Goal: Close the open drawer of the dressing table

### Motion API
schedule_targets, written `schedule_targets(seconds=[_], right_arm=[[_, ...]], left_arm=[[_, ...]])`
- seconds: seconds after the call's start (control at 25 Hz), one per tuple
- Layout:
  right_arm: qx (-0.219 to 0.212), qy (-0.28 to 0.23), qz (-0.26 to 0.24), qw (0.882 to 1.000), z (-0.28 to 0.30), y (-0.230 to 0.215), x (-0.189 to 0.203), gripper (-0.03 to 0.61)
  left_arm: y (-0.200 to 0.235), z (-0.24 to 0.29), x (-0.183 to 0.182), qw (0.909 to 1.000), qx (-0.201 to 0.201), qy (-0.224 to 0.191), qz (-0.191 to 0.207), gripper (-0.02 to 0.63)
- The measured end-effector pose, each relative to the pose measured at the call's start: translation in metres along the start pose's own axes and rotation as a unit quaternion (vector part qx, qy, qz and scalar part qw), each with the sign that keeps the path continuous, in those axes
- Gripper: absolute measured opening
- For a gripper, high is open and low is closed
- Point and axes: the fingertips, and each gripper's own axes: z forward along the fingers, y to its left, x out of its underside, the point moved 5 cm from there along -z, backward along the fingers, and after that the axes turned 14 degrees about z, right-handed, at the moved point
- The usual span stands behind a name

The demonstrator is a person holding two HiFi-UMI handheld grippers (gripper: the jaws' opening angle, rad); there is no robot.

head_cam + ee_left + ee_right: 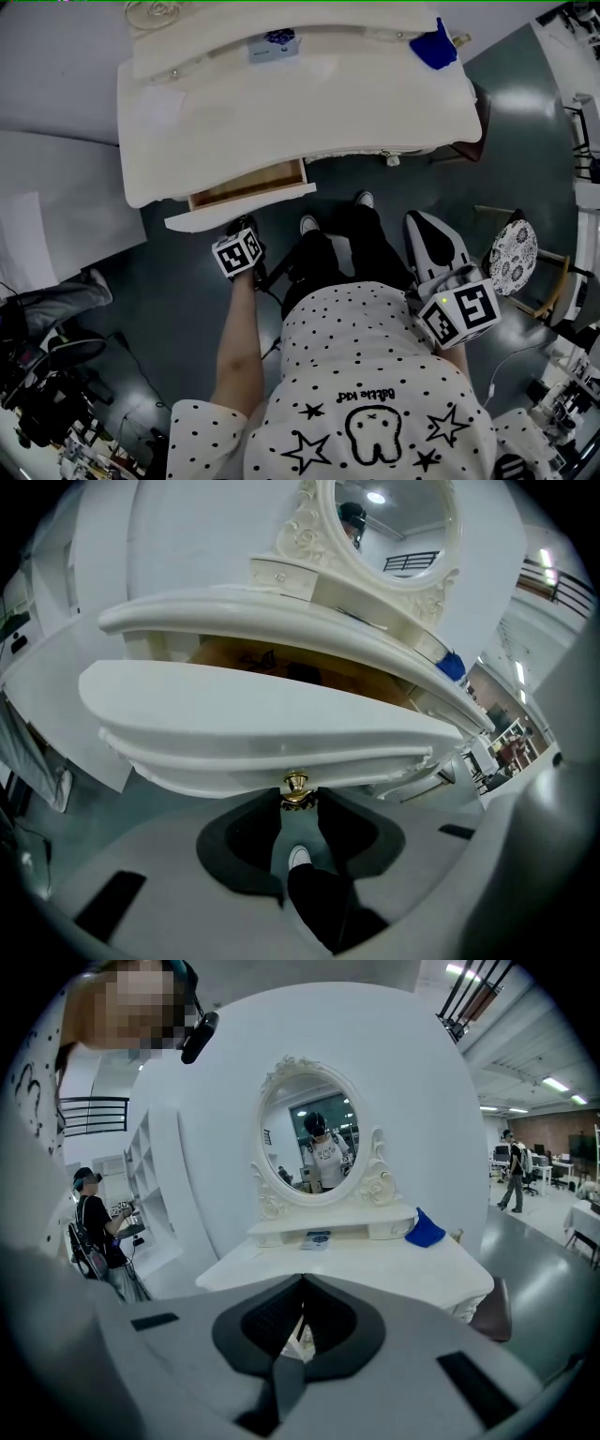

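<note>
The white dressing table (pixel 375 112) fills the top of the head view. Its left drawer (pixel 246 186) stands pulled out, wooden inside showing, white front (pixel 272 724) toward me. My left gripper (pixel 242 227) is at that front. In the left gripper view its jaws (pixel 298 803) sit closely either side of the small gold knob (pixel 296 787), shut on it. My right gripper (pixel 422 225) is held back by my right side, apart from the table. In the right gripper view it (pixel 302 1283) is shut, holding nothing, and faces the oval mirror (pixel 314 1138).
A blue cloth (pixel 434 45) lies on the tabletop's far right corner, and a small printed item (pixel 274 44) on the shelf below the mirror. A stool with a patterned seat (pixel 513 255) stands to the right. White panels (pixel 56 187) line the left. A person (pixel 94 1227) stands beyond.
</note>
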Motion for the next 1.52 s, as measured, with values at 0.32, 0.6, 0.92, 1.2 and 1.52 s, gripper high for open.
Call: schedule_targets(seconds=[0.32,0.6,0.92,1.2,1.52], right_arm=[[0.01,-0.003,0.003,1.0,0.001,-0.006,-0.005,0.009],[0.027,-0.01,0.009,1.0,0.001,-0.014,-0.011,0.009],[0.043,-0.012,0.016,0.999,0.006,-0.022,-0.016,0.008],[0.049,-0.012,0.018,0.999,0.008,-0.025,-0.017,0.009],[0.05,-0.01,0.015,0.999,0.009,-0.026,-0.019,0.009]], left_arm=[[0.005,0.009,-0.018,0.9999,-0.003,-0.004,0.014,0.133],[0.009,0.018,-0.036,0.9998,-0.006,-0.009,0.018,0.133],[0.016,0.031,-0.057,0.9998,-0.011,-0.015,0.012,0.133],[0.019,0.037,-0.069,0.9996,-0.015,-0.018,0.012,0.133],[0.022,0.04,-0.074,0.9995,-0.019,-0.023,0.012,0.133]])
